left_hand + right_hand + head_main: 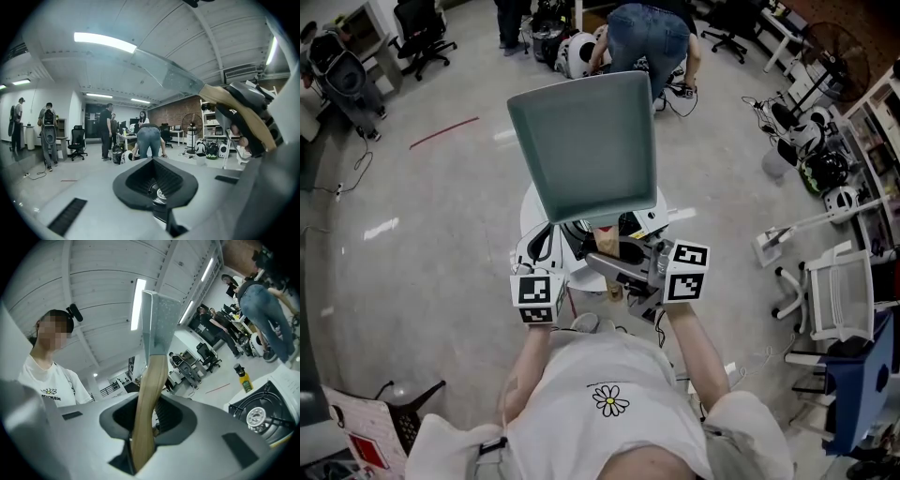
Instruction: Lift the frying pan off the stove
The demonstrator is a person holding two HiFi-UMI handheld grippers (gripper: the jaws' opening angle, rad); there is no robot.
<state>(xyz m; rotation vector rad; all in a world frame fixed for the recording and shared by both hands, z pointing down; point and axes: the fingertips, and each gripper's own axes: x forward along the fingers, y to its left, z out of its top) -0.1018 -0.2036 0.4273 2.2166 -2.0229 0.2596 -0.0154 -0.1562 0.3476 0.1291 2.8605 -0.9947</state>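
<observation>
A square grey-green frying pan hangs in the air, tilted up toward my head, high above the stove. My right gripper is shut on its wooden handle, which runs up between the jaws to the pan. In the left gripper view the pan and its handle cross the upper right. My left gripper stays low at the pan's left. It is shut with nothing in it, and a burner shows through its notch.
The stove sits on a small white table, mostly hidden under the pan. A yellow oil bottle stands beside the stove. A person bends over just beyond. A white folding chair is at the right, and office chairs at the far left.
</observation>
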